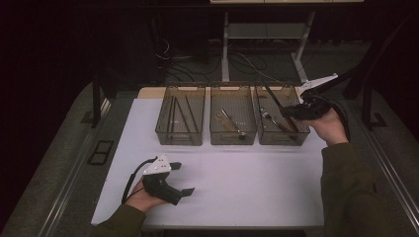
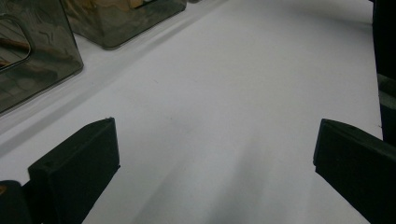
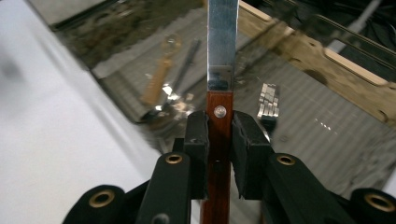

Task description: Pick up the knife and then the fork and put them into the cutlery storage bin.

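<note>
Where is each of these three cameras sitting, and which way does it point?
High view: above the person's side, looking down on the white table; forearms, both hands show.
Left gripper view: rides the left gripper, open, facing bare table.
Right gripper view: rides the right gripper, gripping a knife over the bins.
Shared: the right bin, the knife.

Three smoky bins (image 1: 232, 115) line a white table (image 1: 237, 182) at twelve o'clock; the right gripper (image 1: 291, 112) holds a knife (image 1: 274, 104) over the two o'clock bin, the left gripper (image 1: 182, 178) gaping at seven
</note>
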A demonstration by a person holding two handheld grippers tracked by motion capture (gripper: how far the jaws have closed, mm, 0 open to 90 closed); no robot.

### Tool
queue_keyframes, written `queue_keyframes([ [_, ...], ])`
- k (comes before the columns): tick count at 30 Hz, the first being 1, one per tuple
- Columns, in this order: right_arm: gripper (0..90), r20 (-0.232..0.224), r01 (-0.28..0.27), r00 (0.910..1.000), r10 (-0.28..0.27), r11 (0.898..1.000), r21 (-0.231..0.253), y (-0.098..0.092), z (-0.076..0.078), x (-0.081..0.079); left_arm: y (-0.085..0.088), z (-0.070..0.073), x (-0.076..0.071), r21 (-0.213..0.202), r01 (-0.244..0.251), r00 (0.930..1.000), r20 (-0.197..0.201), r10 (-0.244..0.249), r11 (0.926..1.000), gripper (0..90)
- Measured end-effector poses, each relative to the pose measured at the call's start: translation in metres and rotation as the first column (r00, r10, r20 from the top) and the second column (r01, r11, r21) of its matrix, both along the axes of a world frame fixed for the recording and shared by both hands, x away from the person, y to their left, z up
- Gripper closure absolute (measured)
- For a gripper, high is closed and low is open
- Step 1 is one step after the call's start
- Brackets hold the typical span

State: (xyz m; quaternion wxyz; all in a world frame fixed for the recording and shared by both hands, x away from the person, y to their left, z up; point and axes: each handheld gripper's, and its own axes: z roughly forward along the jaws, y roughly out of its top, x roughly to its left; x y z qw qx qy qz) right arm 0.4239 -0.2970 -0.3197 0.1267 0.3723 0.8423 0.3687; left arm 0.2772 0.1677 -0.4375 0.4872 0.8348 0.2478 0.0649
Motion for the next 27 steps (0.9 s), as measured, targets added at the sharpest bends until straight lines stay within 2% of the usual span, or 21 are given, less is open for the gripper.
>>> queue_keyframes([
  [7, 77.4, -0.002, 0.095, 0.9955, -0.095, 0.995, 0.004, -0.014, -0.012, 0.019, 0.0, 0.0, 0.0, 0.002, 0.0, 1.0, -0.002, 0.0, 1.0, 0.0],
  [11, 77.4, 0.016, 0.144, 0.9895, -0.143, 0.989, -0.02, -0.018, -0.018, 0.028, 0.0, 0.0, 0.0, -0.003, -0.001, 1.0, -0.001, 0.001, 1.0, 0.0],
  [13, 77.3, 0.011, 0.162, 0.9868, -0.162, 0.986, -0.026, -0.019, -0.022, 0.033, 0.0, 0.0, 0.0, -0.002, 0.0, 1.0, -0.001, 0.0, 1.0, 0.0],
  [19, 77.3, -0.01, 0.198, 0.9801, -0.198, 0.979, -0.055, -0.021, -0.037, 0.042, 0.001, 0.0, -0.001, -0.005, -0.002, 1.0, -0.001, 0.002, 1.0, 0.0],
  [21, 77.3, -0.019, 0.202, 0.9788, -0.204, 0.976, -0.078, -0.02, -0.042, 0.044, 0.001, 0.0, 0.0, -0.003, -0.001, 1.0, 0.0, 0.001, 1.0, 0.0],
  [27, 77.2, -0.073, 0.207, 0.9733, -0.218, 0.97, -0.126, -0.018, -0.06, 0.047, 0.0, 0.0, -0.001, -0.005, -0.001, 1.0, -0.002, 0.001, 1.0, 0.0],
])
